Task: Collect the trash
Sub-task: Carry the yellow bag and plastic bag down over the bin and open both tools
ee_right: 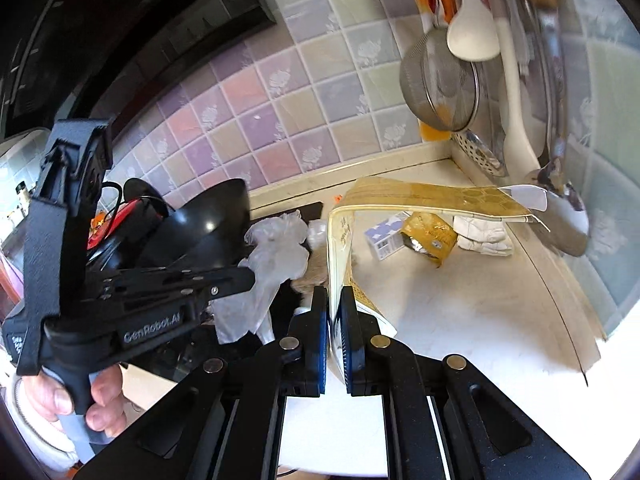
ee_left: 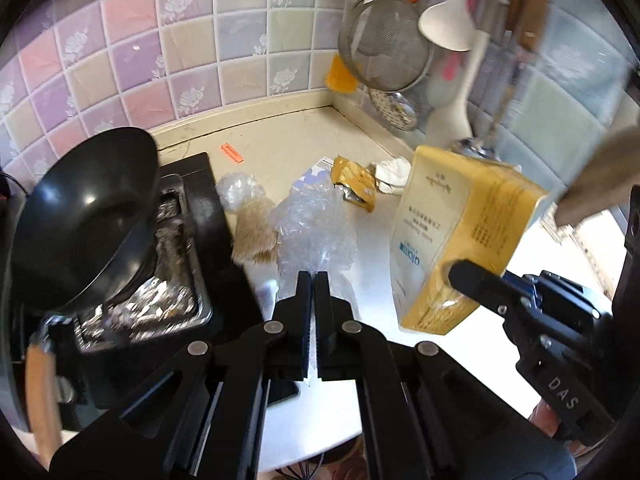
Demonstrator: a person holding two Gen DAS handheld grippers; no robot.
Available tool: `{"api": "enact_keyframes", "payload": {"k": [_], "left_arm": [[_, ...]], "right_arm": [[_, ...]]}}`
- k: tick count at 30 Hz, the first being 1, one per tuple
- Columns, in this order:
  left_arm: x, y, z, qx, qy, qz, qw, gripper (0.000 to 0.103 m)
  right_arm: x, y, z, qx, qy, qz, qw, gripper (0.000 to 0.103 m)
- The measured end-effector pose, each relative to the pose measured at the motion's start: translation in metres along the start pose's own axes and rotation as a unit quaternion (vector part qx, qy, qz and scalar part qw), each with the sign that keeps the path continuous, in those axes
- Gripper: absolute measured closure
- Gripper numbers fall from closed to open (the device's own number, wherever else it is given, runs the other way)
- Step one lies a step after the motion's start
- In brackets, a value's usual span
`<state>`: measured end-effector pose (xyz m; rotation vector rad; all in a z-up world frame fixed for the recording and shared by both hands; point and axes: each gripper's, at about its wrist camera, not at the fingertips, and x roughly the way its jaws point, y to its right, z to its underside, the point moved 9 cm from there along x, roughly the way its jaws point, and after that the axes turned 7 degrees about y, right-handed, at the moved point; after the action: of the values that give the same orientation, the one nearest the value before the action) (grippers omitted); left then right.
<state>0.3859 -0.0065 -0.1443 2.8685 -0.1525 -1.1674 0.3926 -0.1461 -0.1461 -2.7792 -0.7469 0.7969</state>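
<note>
My left gripper [ee_left: 314,280] is shut on a crumpled clear plastic bag [ee_left: 316,224], which hangs from its tips above the counter; the right wrist view shows that bag [ee_right: 272,264] dangling from the left gripper [ee_right: 250,278]. My right gripper [ee_right: 334,300] is shut on the thin wall of an opened yellow and white carton [ee_right: 340,240], lifted off the counter. From the left wrist view the carton [ee_left: 460,232] tilts in the air with the right gripper [ee_left: 460,276] at its lower end. A gold wrapper [ee_left: 356,184], a white paper wad [ee_left: 394,174] and a small blue-white box [ee_left: 316,172] lie on the counter.
A black wok [ee_left: 88,216] sits on the foil-lined stove [ee_left: 180,248] at left. A beige furry scrap [ee_left: 254,232] and another clear plastic wad [ee_left: 238,190] lie beside the stove. A strainer [ee_left: 384,44] and ladles hang in the tiled corner. A hand [ee_right: 100,404] holds the left gripper's handle.
</note>
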Motion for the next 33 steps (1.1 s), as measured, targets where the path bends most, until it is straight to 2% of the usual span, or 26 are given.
{"api": "enact_keyframes", "payload": {"k": [10,18,25,33], "left_arm": [[-0.097,-0.002,0.059,0.027,0.015,0.017,0.9994,0.103],[-0.144,-0.005,0.131,0.044,-0.003,0.051,0.9977,0.103],[-0.148,-0.009,0.193,0.064,-0.037,0.071,0.9947,0.103],[-0.117,-0.011,0.271,0.057,-0.113,0.094,0.9875,0.103]], "right_arm": [[-0.081,-0.075,0.043,-0.005,0.002,0.016,1.000,0.097],[-0.127,-0.125,0.123,0.005,-0.034,0.042,0.999,0.097],[-0.148,-0.150,0.211,0.027,-0.079,0.071,0.994,0.097],[-0.137,-0.154,0.309,0.064,-0.151,0.092,0.982,0.097]]}}
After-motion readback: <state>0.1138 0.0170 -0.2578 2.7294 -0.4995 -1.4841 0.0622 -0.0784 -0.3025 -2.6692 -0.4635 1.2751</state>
